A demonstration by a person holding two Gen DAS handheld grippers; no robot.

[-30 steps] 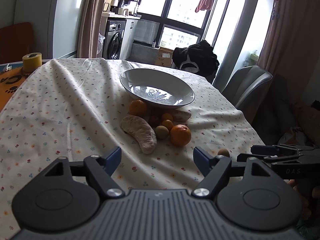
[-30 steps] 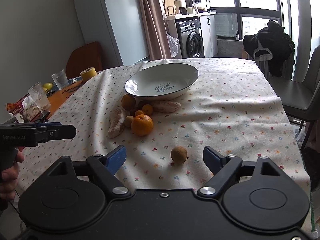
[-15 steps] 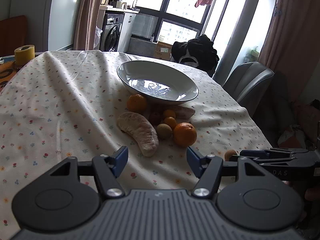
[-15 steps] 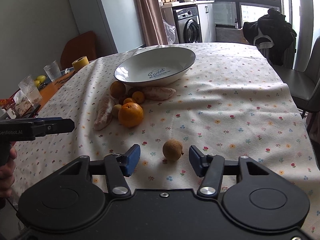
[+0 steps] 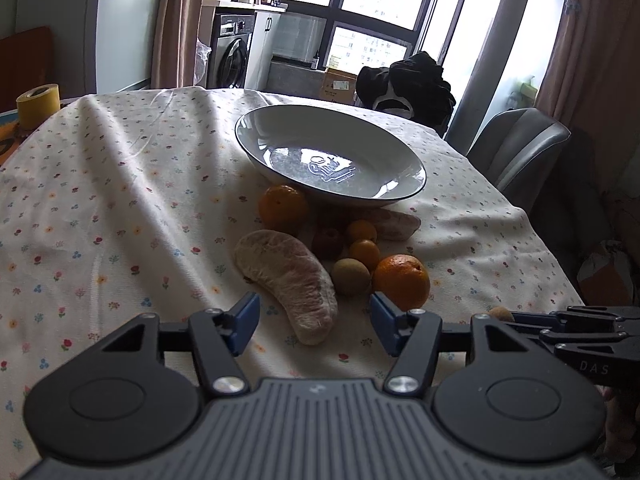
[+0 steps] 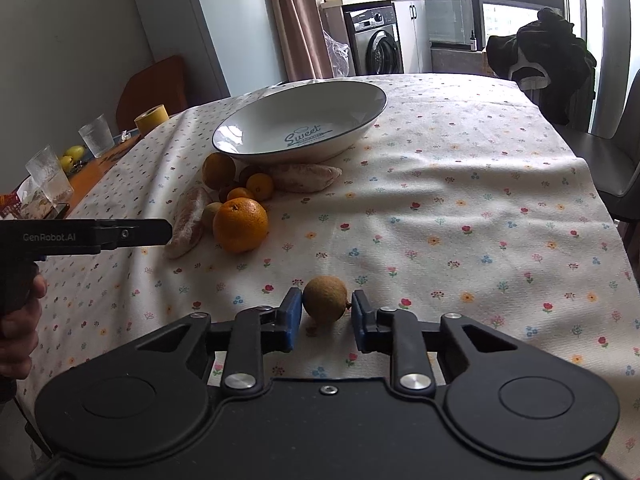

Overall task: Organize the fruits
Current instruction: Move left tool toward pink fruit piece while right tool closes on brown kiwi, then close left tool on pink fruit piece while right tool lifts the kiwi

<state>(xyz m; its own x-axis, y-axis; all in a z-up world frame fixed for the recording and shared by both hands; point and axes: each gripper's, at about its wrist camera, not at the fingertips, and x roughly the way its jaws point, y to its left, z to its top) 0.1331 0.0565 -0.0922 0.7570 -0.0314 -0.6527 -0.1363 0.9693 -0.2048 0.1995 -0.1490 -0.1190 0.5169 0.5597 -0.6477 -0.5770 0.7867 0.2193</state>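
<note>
A white bowl (image 5: 384, 200) (image 6: 240, 132) stands on the floral tablecloth. In front of it lie a big orange (image 5: 401, 281) (image 6: 240, 224), a second orange (image 5: 283, 207), two small kumquats (image 5: 363, 251), a greenish round fruit (image 5: 351, 276) and two pomelo segments (image 5: 288, 280). A small brown round fruit (image 6: 325, 299) lies apart, between the pads of my right gripper (image 6: 326, 316); the jaws stand close on both sides with small gaps. My left gripper (image 5: 314, 322) is open and empty over the near end of the large pomelo segment.
A yellow tape roll (image 5: 38, 106) and drinking glasses (image 6: 50, 176) stand at the table's left end. A grey chair (image 5: 520, 156) with dark clothes behind it stands on the right. The table edge drops off to the right of the fruit.
My right gripper moved forward and narrowed around the brown fruit. My left gripper narrowed a little and moved closer to the fruit pile.
</note>
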